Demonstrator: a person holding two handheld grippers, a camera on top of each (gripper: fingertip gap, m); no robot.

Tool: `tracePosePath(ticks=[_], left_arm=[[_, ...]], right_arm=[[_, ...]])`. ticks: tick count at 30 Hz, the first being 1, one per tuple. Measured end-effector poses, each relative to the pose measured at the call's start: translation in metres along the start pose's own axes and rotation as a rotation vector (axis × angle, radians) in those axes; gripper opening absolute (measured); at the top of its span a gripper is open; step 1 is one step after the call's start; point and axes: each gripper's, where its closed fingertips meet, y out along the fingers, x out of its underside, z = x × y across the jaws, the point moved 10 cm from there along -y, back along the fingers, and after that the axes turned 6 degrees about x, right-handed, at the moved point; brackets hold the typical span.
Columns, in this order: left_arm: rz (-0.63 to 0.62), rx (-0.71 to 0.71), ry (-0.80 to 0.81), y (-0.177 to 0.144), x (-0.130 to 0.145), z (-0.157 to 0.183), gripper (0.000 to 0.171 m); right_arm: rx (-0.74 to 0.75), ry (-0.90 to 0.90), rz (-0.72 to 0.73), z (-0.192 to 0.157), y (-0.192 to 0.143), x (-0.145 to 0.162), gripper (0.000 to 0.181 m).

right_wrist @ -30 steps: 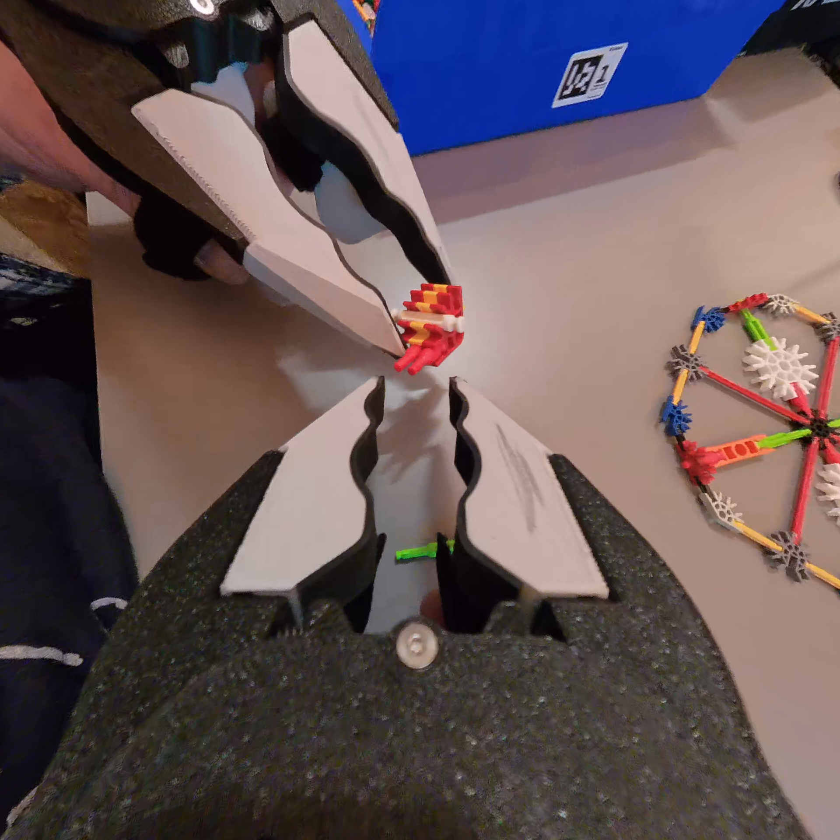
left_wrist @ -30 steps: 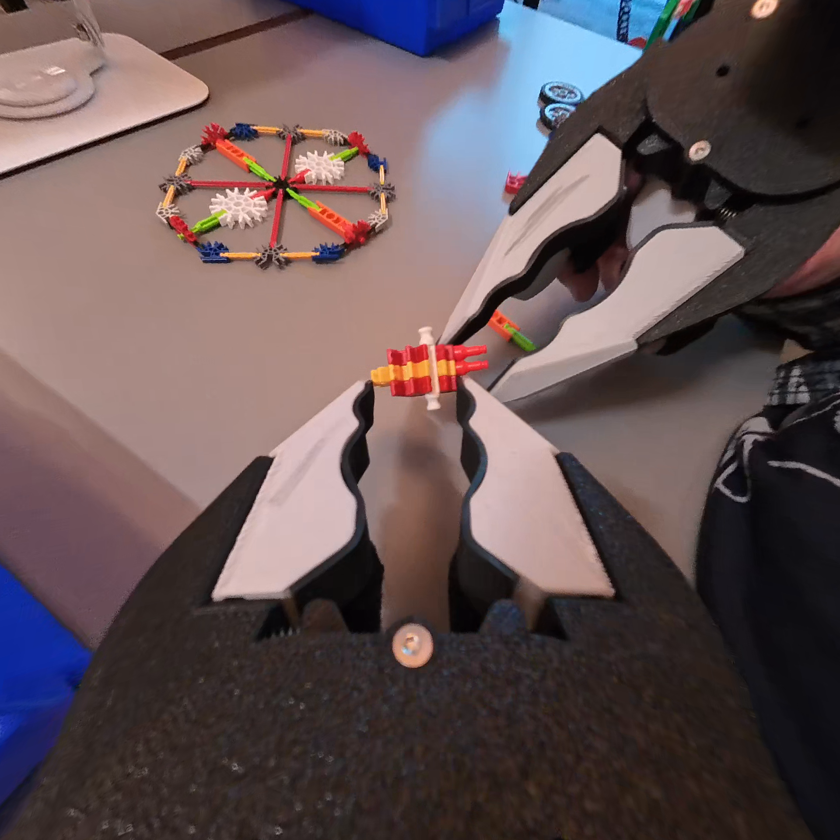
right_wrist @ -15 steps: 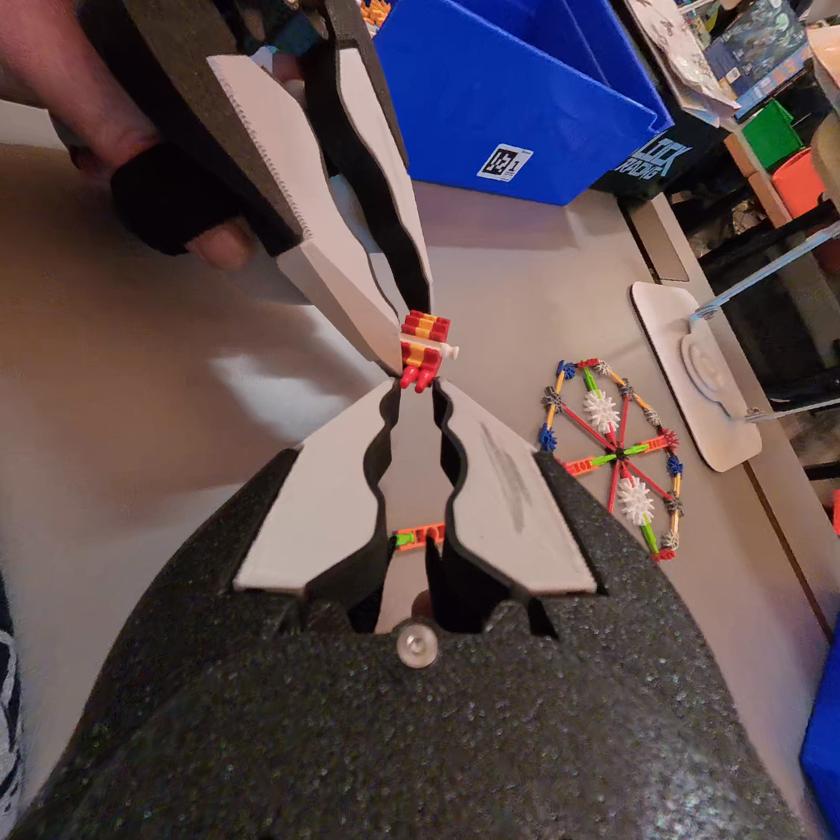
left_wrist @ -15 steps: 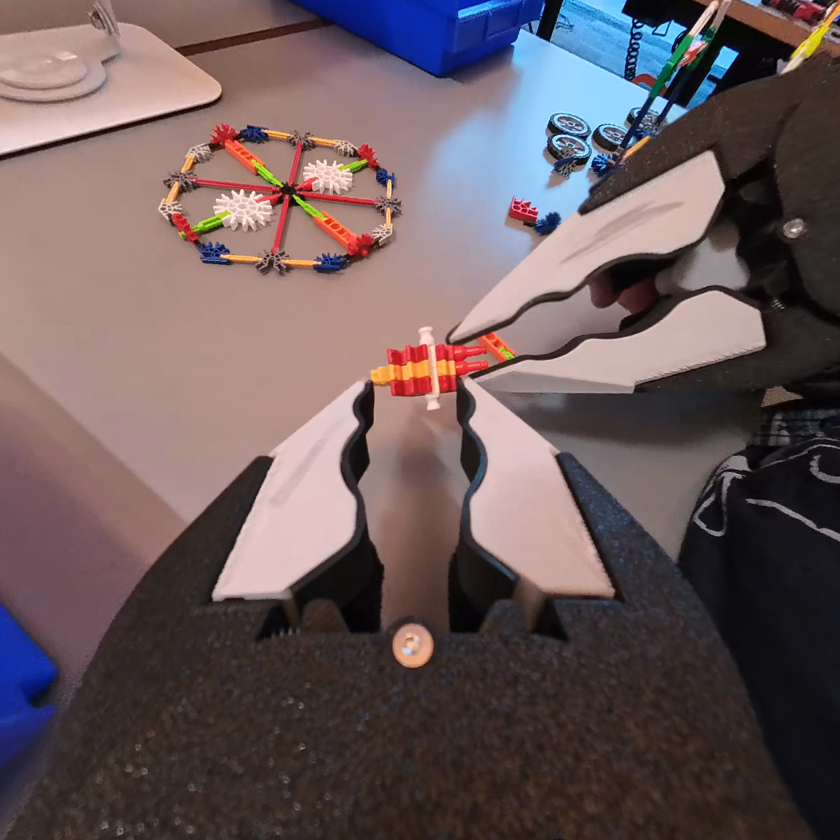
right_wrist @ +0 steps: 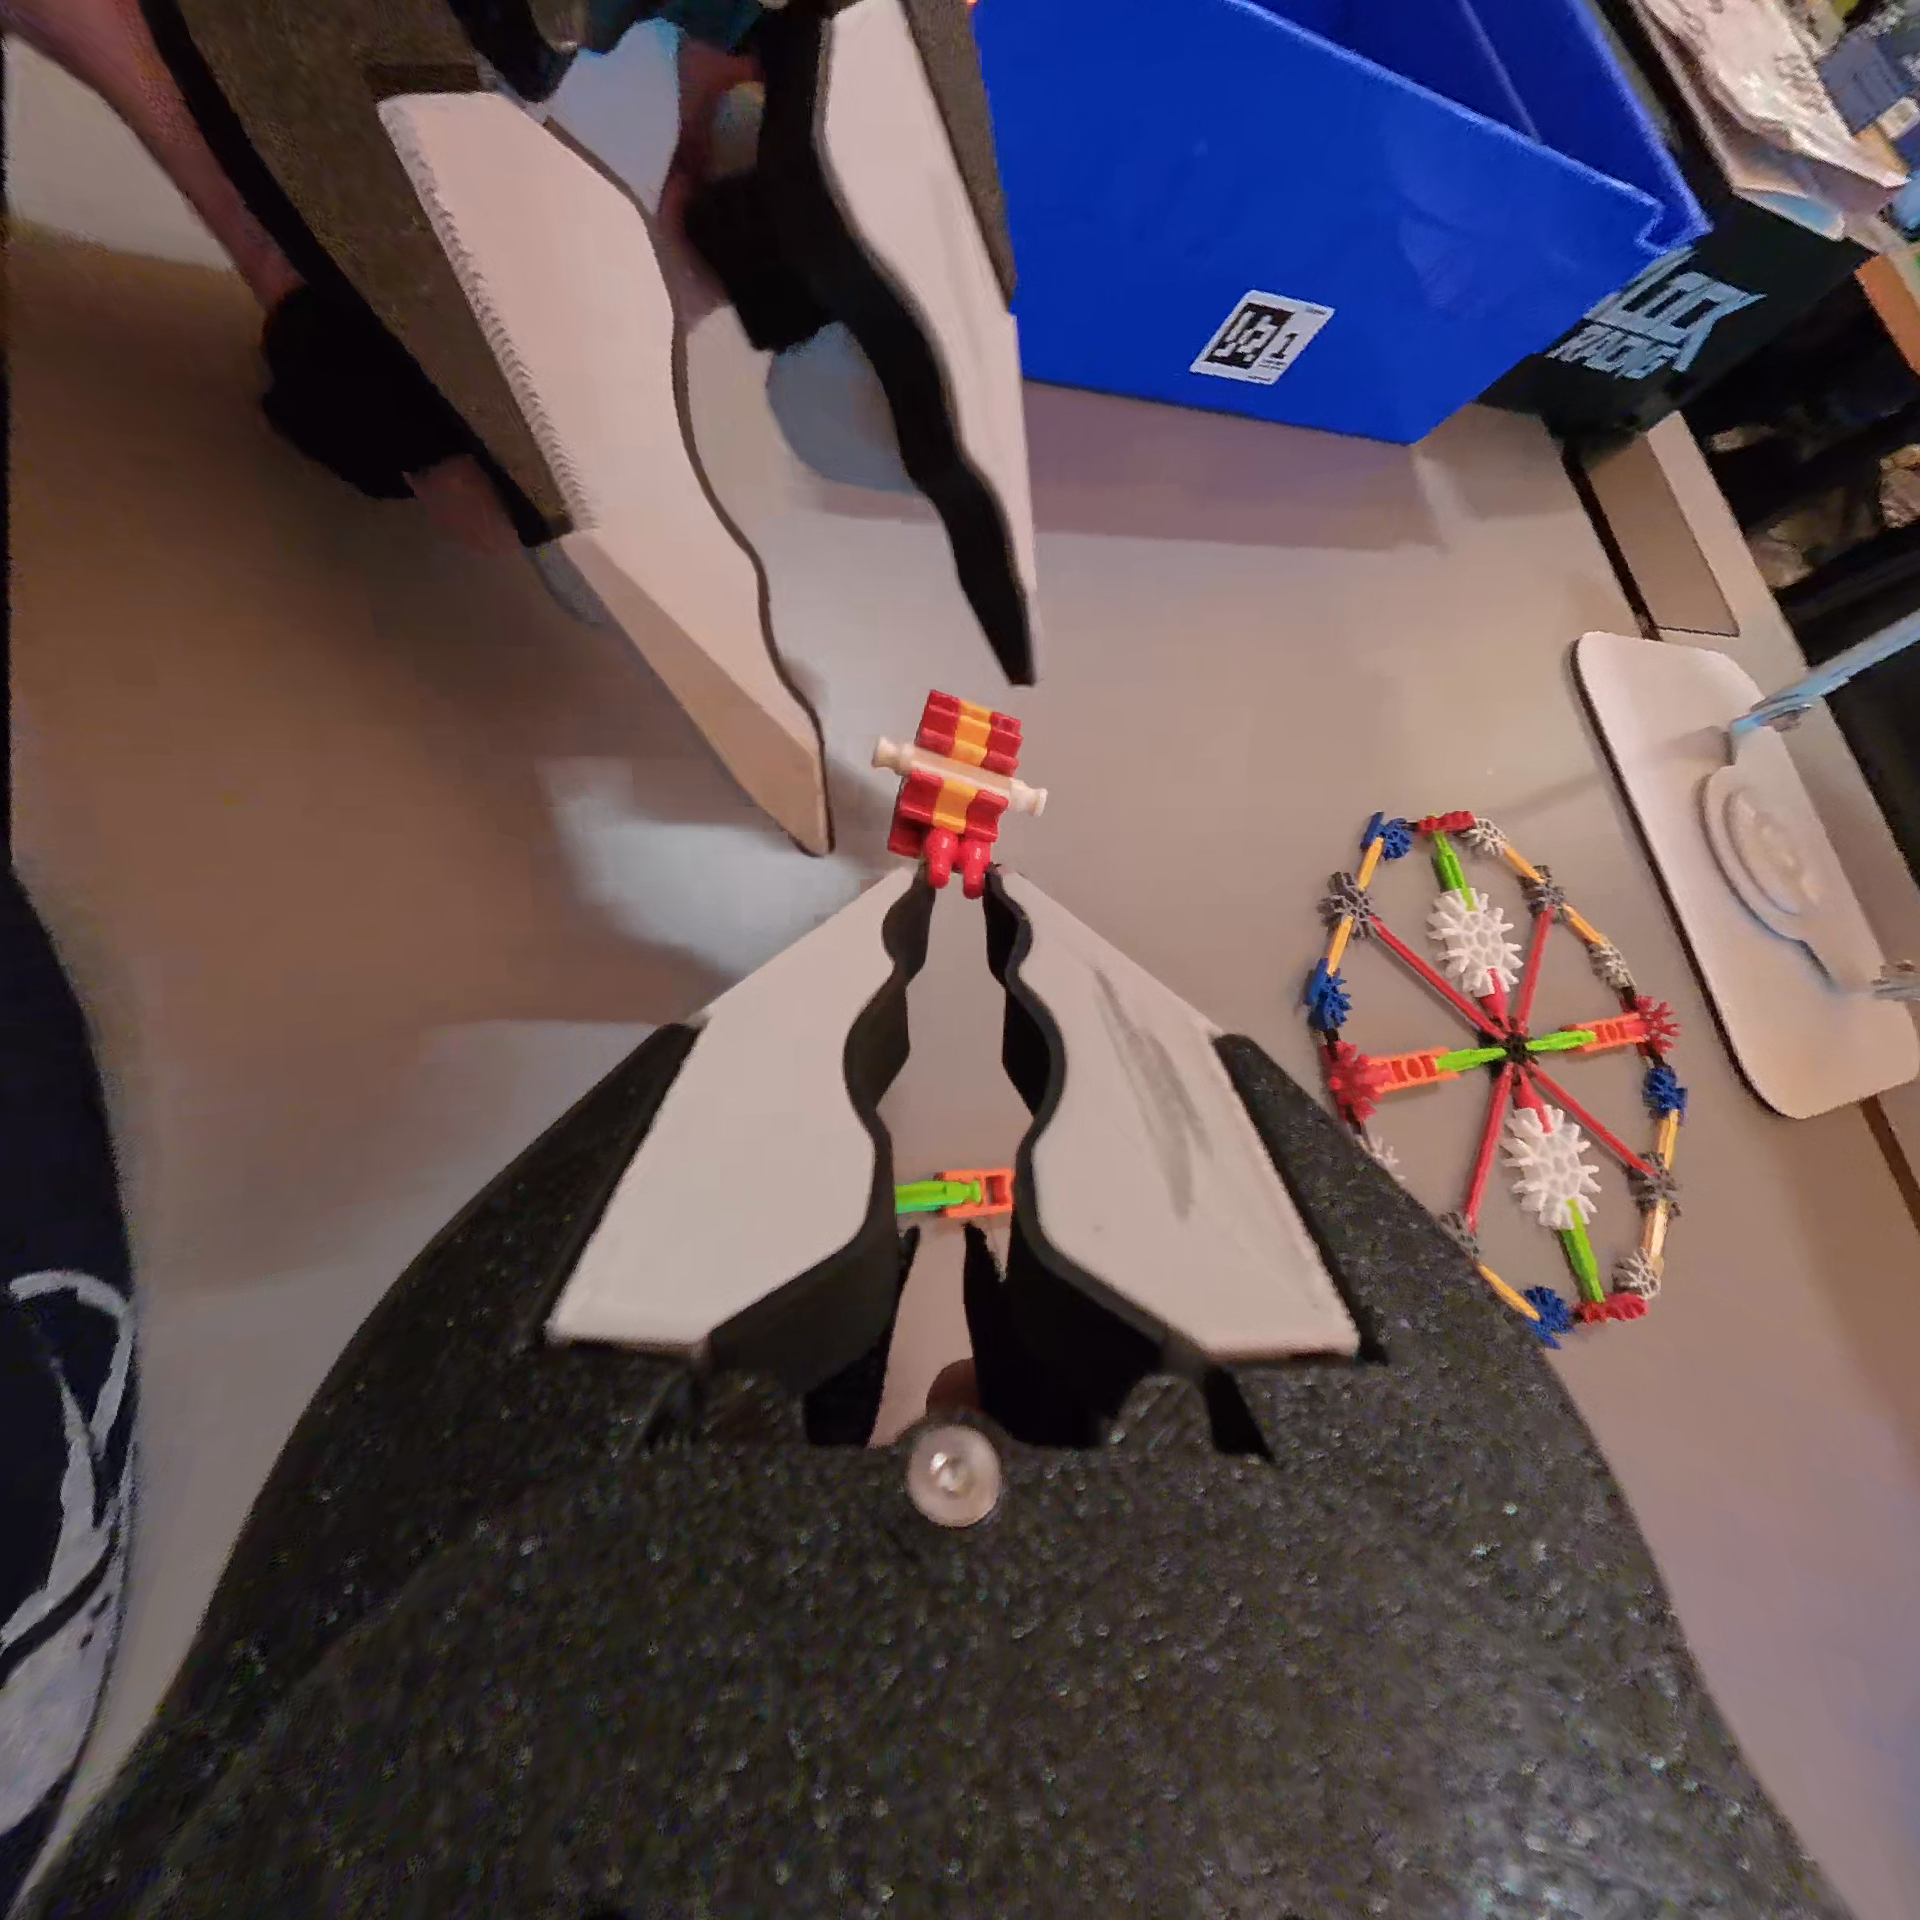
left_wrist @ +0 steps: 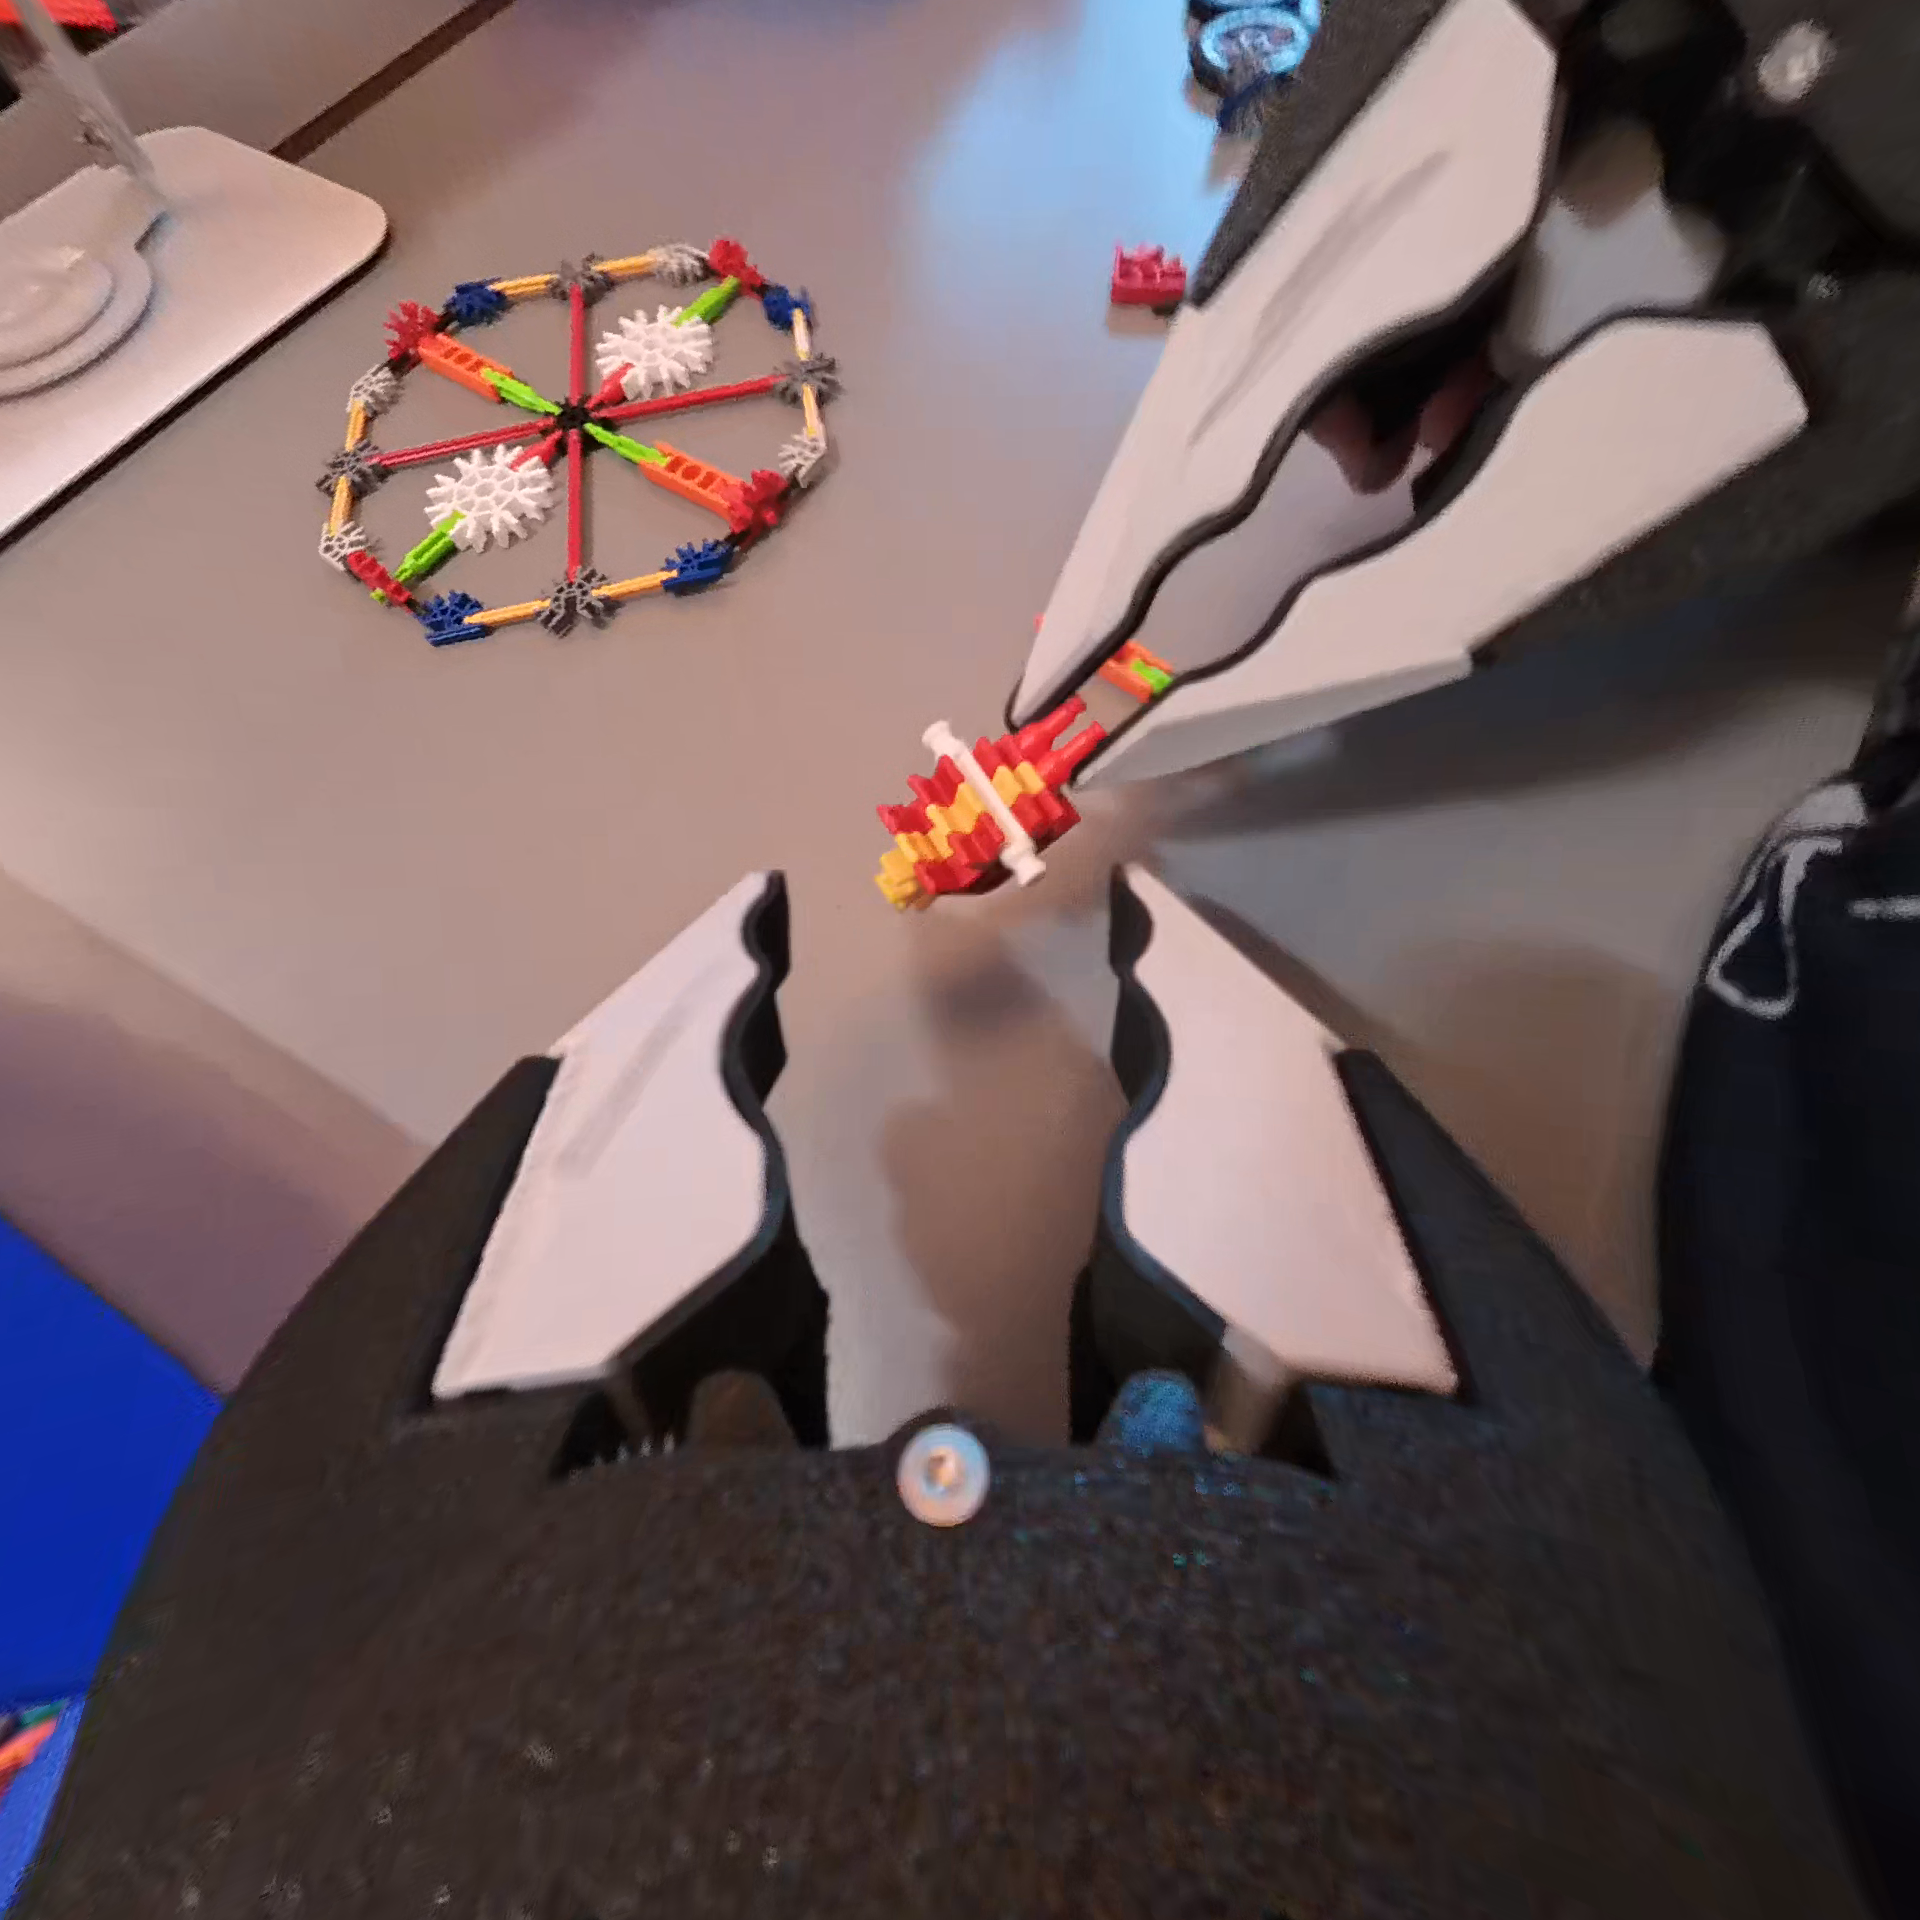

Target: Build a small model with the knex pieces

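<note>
the right gripper pinches only the two red pegs of the red-and-yellow connector stack at frame centre, above the table. the left gripper, jaws spread and empty, sits just below it. with so slight a hold, the stack could likely twist loose and drop.

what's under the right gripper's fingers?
An orange-and-green connector piece lies on the grey table below the right gripper, seen through the finger gap. Its ends are covered by the fingers.
</note>
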Motion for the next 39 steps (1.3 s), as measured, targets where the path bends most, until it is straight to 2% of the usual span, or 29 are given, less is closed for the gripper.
tracePosePath(ticks=[4,7,12,16,18,19,25,30,34,39], left_arm=[[-0.045,0.095,0.142,0.001,-0.004,0.004,0.054],[-0.047,0.172,0.185,0.005,-0.004,0.004,0.034],[-0.022,0.185,0.159,0.008,-0.003,0.003,0.033],[-0.002,0.162,0.172,0.010,-0.001,0.007,0.033],[0.007,0.153,0.179,0.009,-0.002,0.007,0.033],[0.010,0.149,0.190,0.009,-0.002,0.008,0.033],[0.037,0.138,0.244,0.004,-0.006,0.010,0.032],[0.048,0.189,0.228,0.002,-0.003,0.010,0.033],[-0.047,0.217,0.315,0.006,0.001,0.013,0.033],[-0.103,0.276,0.398,0.011,0.005,0.017,0.032]], right_arm=[[-0.094,-0.006,0.048,0.001,-0.004,0.002,0.008],[-0.143,-0.027,0.067,0.001,-0.007,0.004,0.008],[-0.190,0.059,0.087,0.008,-0.007,0.009,0.010],[-0.250,0.138,0.098,0.011,-0.006,0.011,0.019],[-0.256,0.143,0.088,0.010,-0.004,0.011,0.018],[-0.261,0.147,0.082,0.010,-0.003,0.012,0.012],[-0.309,0.230,0.116,0.013,-0.005,0.012,0.011],[-0.324,0.174,0.140,0.010,-0.007,0.011,0.010],[-0.311,0.034,0.106,0.003,-0.006,0.011,0.010],[-0.302,-0.110,0.095,-0.004,-0.008,0.009,0.010]])
